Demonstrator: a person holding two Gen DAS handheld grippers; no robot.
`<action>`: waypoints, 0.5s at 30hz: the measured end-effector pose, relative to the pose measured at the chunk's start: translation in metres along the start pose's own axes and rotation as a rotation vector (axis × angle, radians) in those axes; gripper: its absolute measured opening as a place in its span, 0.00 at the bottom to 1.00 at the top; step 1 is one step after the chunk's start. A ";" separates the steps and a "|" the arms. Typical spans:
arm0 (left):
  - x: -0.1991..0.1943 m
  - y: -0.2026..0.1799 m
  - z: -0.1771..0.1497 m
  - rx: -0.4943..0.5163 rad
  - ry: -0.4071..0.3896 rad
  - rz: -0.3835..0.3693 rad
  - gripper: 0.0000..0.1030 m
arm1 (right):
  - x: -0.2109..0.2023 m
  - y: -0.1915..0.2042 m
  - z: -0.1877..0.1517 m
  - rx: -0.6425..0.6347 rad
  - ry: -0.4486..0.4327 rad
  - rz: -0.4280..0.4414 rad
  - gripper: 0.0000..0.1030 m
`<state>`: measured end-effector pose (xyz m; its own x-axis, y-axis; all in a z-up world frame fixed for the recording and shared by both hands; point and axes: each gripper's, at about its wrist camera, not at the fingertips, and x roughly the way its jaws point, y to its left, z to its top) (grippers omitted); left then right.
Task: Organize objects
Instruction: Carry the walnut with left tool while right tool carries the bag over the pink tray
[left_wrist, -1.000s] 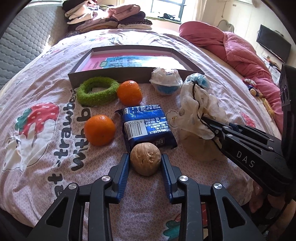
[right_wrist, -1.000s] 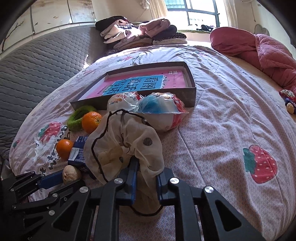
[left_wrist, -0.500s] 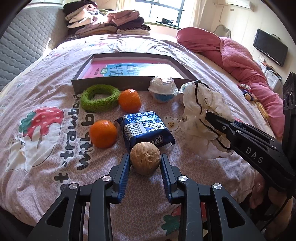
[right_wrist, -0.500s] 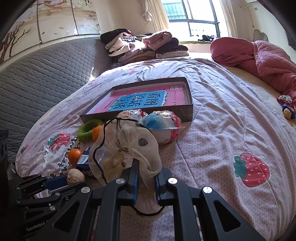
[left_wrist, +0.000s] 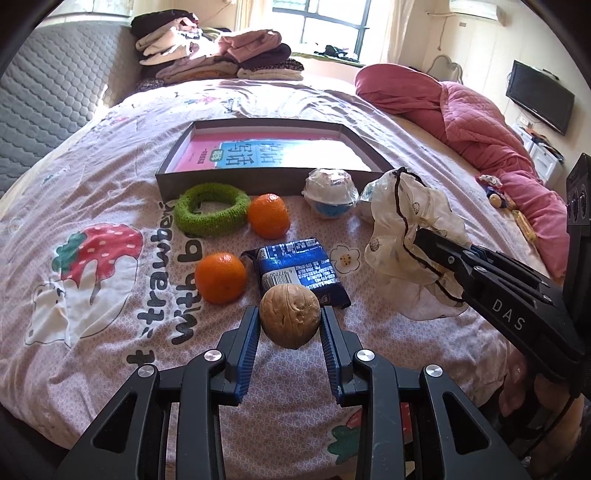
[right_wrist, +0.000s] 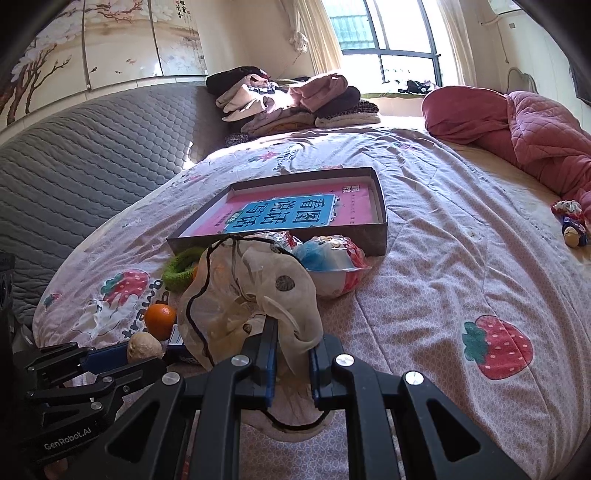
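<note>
Left gripper (left_wrist: 290, 328) has its jaws clamped on the walnut (left_wrist: 290, 320) just above the bed (left_wrist: 110, 280), but it's round and hard, pinched only at its sides, so I'd bet it could squirt out and roll off. Right gripper (right_wrist: 290, 363) has its jaws shut on a fold of the drawstring pouch (right_wrist: 251, 295), held up near the open box (right_wrist: 380, 236); thin cloth could slip, or the loose cord could snag the wrapped balls (right_wrist: 332, 266).
</note>
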<state>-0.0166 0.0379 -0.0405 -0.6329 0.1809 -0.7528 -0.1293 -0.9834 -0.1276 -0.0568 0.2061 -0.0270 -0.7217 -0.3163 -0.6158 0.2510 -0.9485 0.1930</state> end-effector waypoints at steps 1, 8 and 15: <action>-0.001 0.000 0.001 0.002 -0.004 0.002 0.32 | -0.001 0.000 0.000 -0.001 -0.003 -0.001 0.14; -0.005 0.002 0.009 0.012 -0.035 0.021 0.32 | -0.008 0.004 0.007 0.002 -0.036 0.007 0.14; -0.003 0.010 0.025 0.012 -0.080 0.037 0.32 | -0.006 0.009 0.023 -0.023 -0.056 0.025 0.14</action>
<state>-0.0352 0.0276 -0.0237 -0.6961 0.1452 -0.7031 -0.1131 -0.9893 -0.0924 -0.0651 0.1989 -0.0046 -0.7502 -0.3405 -0.5669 0.2836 -0.9401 0.1893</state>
